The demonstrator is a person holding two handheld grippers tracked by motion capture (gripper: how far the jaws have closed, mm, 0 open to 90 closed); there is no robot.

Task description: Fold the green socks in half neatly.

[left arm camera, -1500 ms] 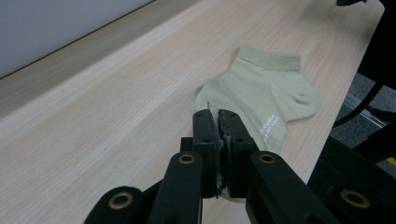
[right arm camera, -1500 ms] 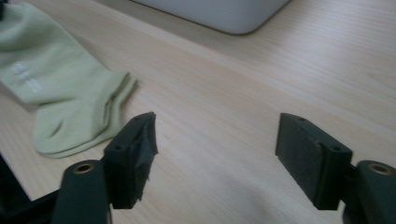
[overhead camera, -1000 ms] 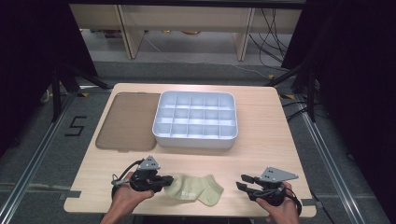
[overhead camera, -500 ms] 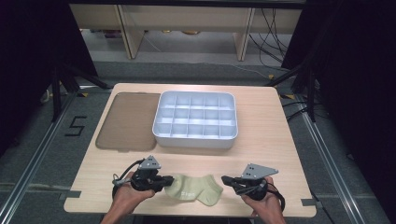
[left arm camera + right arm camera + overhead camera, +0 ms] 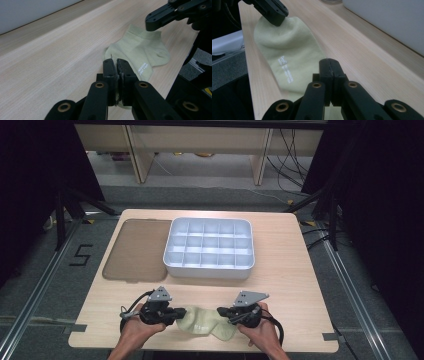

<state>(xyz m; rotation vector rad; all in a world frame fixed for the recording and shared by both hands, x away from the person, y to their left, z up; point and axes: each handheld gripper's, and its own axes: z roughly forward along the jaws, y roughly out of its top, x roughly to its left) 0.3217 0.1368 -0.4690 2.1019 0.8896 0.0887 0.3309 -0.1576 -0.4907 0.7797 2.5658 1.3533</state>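
Observation:
A pale green ankle sock (image 5: 205,322) lies flat near the table's front edge, between my two grippers. My left gripper (image 5: 177,316) is shut on its toe end; in the left gripper view the jaws (image 5: 116,63) pinch the fabric of the sock (image 5: 142,52). My right gripper (image 5: 220,311) is shut at the cuff end. In the right gripper view its closed jaws (image 5: 333,67) sit just over the edge of the sock (image 5: 287,52), with no fabric seen between the pads. The left gripper (image 5: 277,15) shows at the sock's far end.
A white tray (image 5: 209,270) with several empty compartments stands at the table's middle. A flat brown lid (image 5: 135,250) lies to its left. The table's front edge (image 5: 200,347) runs just below both hands.
My right hand has slid left along the front edge up to the sock's cuff end, and its jaws have closed. The left gripper and the sock have stayed put.

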